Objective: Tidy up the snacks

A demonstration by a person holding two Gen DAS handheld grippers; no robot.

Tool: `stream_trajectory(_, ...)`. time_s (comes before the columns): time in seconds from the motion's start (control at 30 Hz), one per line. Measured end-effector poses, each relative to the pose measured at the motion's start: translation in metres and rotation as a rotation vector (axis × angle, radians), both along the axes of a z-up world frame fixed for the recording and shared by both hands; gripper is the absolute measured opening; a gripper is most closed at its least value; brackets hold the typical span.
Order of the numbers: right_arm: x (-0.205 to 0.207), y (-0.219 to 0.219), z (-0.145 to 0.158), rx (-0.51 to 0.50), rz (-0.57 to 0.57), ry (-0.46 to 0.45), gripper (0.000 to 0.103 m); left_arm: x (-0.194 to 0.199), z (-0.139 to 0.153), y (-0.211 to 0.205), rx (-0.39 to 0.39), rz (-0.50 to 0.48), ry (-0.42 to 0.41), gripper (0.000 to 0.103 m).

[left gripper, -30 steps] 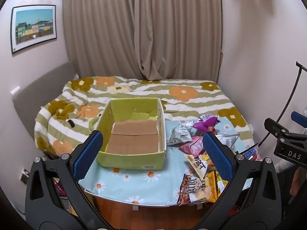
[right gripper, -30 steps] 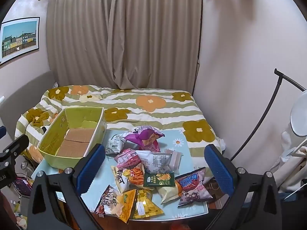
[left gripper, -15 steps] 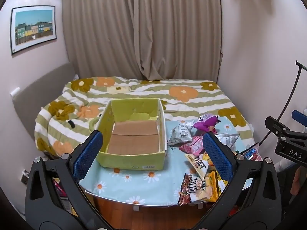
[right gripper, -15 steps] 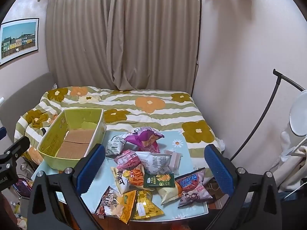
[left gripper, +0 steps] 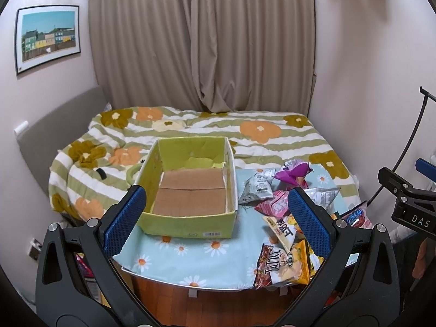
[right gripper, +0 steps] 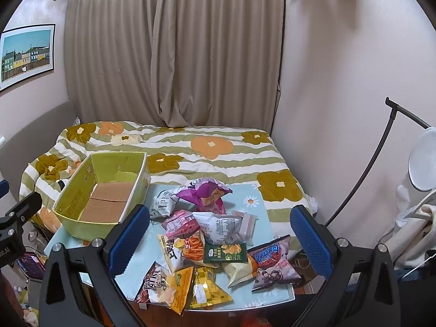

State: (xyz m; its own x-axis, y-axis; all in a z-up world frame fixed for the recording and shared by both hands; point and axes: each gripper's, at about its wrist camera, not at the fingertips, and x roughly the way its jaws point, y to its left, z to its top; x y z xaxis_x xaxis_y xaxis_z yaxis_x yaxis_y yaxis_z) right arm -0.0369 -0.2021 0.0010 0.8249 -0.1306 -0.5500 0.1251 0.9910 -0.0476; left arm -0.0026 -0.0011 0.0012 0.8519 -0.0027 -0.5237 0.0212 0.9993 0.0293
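An empty yellow-green cardboard box (left gripper: 190,226) stands on the left of a small table with a blue daisy cloth (left gripper: 190,261); it also shows in the right wrist view (right gripper: 79,193). Several snack bags lie piled on the table's right part: a purple bag (right gripper: 204,192), a white bag (right gripper: 218,224), a pink bag (right gripper: 181,222), a green packet (right gripper: 224,252) and a Tatiki bag (right gripper: 163,286). My left gripper (left gripper: 216,218) is open and empty, held before the box. My right gripper (right gripper: 219,235) is open and empty, held before the pile.
A bed with a flowered striped quilt (right gripper: 212,147) lies behind the table, curtains (left gripper: 201,41) behind it. A black lamp stand (right gripper: 381,150) and white lamp head (right gripper: 422,160) are at the right. The table's front edge (right gripper: 231,309) is near me.
Almost nothing has moved. The right gripper's view has shifted very slightly; both grippers stay open and empty.
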Motion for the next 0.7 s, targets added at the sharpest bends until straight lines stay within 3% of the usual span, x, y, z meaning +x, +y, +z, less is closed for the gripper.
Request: stream_trajectory(0.7,-0.0042,0.0005,-0.0028,-0.002,0.000,0.000,0.103,0.0005,-0.0009,0.0012,-0.002,0.002,0.013,0.103)
